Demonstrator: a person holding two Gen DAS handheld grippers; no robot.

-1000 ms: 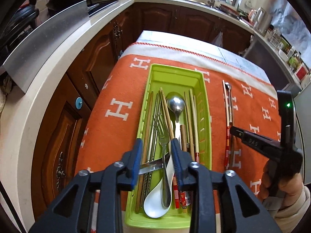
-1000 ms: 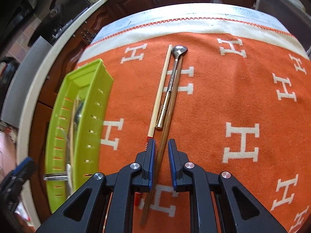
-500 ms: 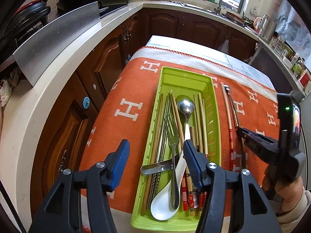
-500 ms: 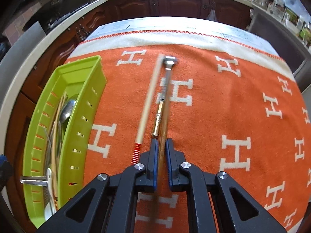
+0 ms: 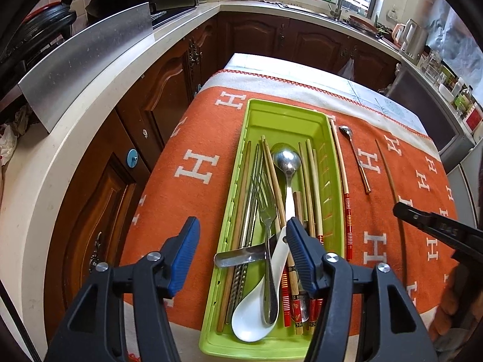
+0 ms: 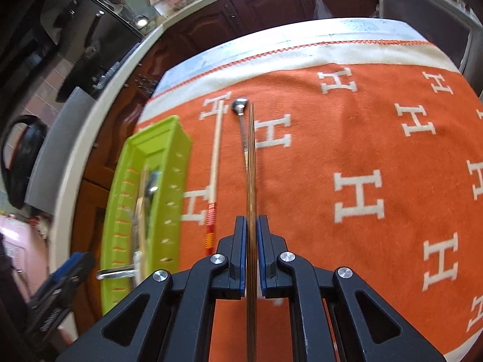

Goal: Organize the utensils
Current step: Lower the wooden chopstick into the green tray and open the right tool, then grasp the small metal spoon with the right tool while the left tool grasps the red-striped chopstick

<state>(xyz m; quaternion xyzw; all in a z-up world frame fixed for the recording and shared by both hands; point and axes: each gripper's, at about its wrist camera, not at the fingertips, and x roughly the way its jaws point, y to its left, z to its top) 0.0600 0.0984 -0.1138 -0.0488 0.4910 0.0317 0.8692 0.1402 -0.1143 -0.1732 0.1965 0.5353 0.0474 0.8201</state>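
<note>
Left hand-held gripper (image 5: 241,235) now opening, empty; right hand-held gripper (image 6: 250,226) newly clamped on brown chopstick (image 6: 251,163).

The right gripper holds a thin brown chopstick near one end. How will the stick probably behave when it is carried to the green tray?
The brown chopstick looks straight and stiff, so it probably will not sag. Held near one end by the right gripper, its long free end may swing or pivot. Being slim, it is likely light.

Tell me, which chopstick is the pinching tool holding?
The dark brown chopstick, squeezed in the right gripper. The pale chopstick with the red striped end lies loose on the orange blanket.
</note>
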